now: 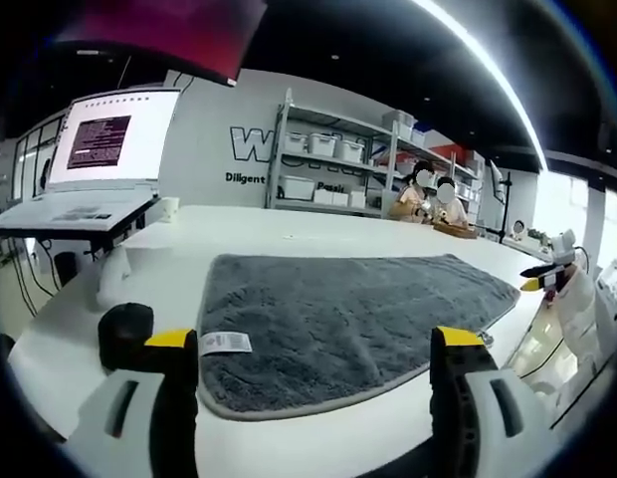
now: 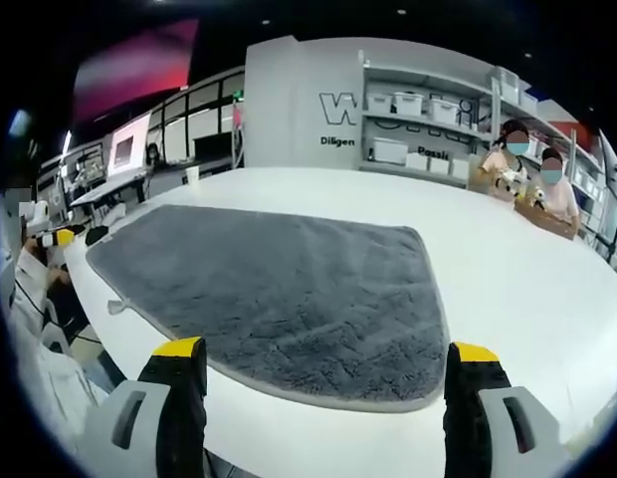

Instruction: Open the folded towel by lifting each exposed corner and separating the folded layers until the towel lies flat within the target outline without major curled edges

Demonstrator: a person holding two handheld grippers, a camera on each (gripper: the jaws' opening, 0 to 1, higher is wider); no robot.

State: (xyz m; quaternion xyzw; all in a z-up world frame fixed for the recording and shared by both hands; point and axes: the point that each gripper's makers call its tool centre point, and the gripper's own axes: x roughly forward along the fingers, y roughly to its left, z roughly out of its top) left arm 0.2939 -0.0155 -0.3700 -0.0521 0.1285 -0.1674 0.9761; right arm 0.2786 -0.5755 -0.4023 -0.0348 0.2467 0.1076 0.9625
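A grey towel (image 1: 348,319) lies spread flat on the white table (image 1: 289,234), with a white label at its near left edge. My left gripper (image 1: 316,354) is open just in front of its near edge, nothing between the jaws. In the right gripper view the same towel (image 2: 279,289) stretches away to the left, and my right gripper (image 2: 326,363) hangs open over its near corner, holding nothing. The other gripper (image 1: 547,277) shows small at the far right of the left gripper view, and again (image 2: 58,239) at the far left of the right gripper view.
A laptop (image 1: 100,169) on a stand sits at the table's left, with a small black object (image 1: 124,334) near my left jaw. Shelves with white bins (image 1: 328,164) line the back wall. Two people (image 2: 532,164) sit at the table's far side.
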